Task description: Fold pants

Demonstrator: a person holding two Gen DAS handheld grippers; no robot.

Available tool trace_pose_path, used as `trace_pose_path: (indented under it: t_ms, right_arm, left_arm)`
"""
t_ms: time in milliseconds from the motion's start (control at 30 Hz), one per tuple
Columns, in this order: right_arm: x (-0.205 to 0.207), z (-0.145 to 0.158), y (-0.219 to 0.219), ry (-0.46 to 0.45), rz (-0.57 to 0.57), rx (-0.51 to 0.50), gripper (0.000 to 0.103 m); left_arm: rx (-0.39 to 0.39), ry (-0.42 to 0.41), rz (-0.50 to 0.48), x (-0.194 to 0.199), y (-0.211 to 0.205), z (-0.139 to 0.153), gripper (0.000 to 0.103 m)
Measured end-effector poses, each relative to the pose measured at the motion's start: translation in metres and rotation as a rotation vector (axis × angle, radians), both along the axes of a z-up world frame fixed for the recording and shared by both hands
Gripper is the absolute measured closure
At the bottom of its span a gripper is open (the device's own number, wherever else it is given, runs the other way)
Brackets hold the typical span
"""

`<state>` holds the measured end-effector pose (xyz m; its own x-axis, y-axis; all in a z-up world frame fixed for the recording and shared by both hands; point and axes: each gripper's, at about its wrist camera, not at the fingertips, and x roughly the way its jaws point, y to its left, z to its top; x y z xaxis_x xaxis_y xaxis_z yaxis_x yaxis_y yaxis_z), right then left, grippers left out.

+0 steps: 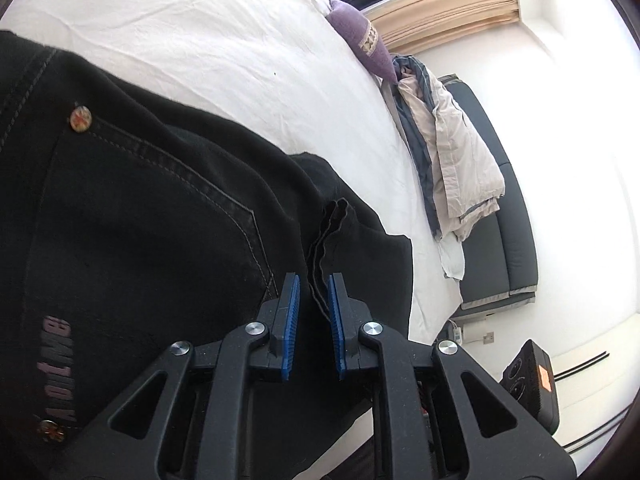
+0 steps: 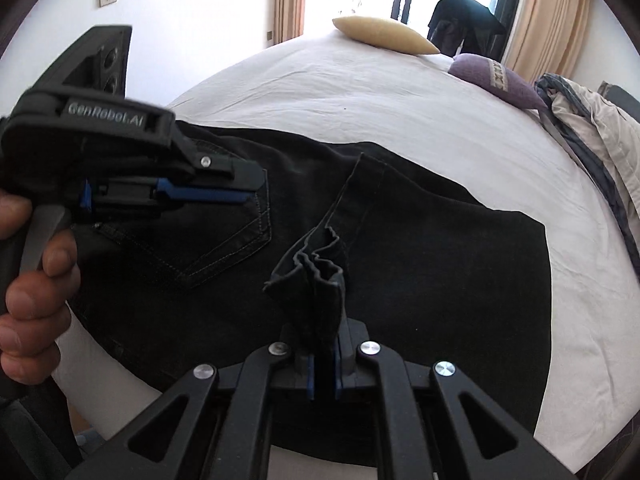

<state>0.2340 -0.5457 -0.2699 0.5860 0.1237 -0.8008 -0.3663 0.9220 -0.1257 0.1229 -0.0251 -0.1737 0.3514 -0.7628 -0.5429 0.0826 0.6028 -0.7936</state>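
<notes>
White bed sheet carries the black pants, soft and limp. Left gripper and right gripper each pinch the bunched hem; grip thick seams.

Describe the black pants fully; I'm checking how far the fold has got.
The black denim pants lie spread on the white bed sheet, back side up: a stitched back pocket, metal rivets and pale lettering show. A hemmed leg end is doubled over the seat. The right hand-held gripper is shut on its bunched hem; the left hand-held gripper pinches a rippled edge.
</notes>
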Motion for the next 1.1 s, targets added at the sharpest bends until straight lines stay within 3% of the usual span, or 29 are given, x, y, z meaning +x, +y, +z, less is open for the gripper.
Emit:
trace_pose_path:
  t_ms: [267,533,700,767,867,1100]
  right_arm:
    - [-0.010,-0.010,0.023,-0.004,0.033,-0.057,0.094]
    - [-0.027,-0.006,0.039,-0.070,0.090,-0.098,0.094]
    - [-0.034,-0.032,0.048,-0.024,0.134,-0.181,0.090]
    - [-0.038,-0.033,0.047,-0.037,0.134,-0.185,0.089]
    - [-0.045,-0.018,0.040,-0.085,0.108,-0.114,0.089]
    - [-0.050,0.007,0.021,-0.149,0.052,-0.035,0.090]
  left_arm:
    - [0.036,-0.023,0.001,0.013,0.041,0.023,0.089]
    - [0.028,-0.056,-0.011,0.009,0.025,0.029,0.089]
    - [0.048,-0.062,-0.061,0.015,0.005,0.026,0.089]
    - [0.081,-0.051,-0.109,0.019,-0.006,0.021,0.089]
    - [0.193,-0.020,-0.140,0.030,-0.019,0.014,0.089]
    - [0.278,0.009,-0.112,0.050,-0.022,0.018,0.089]
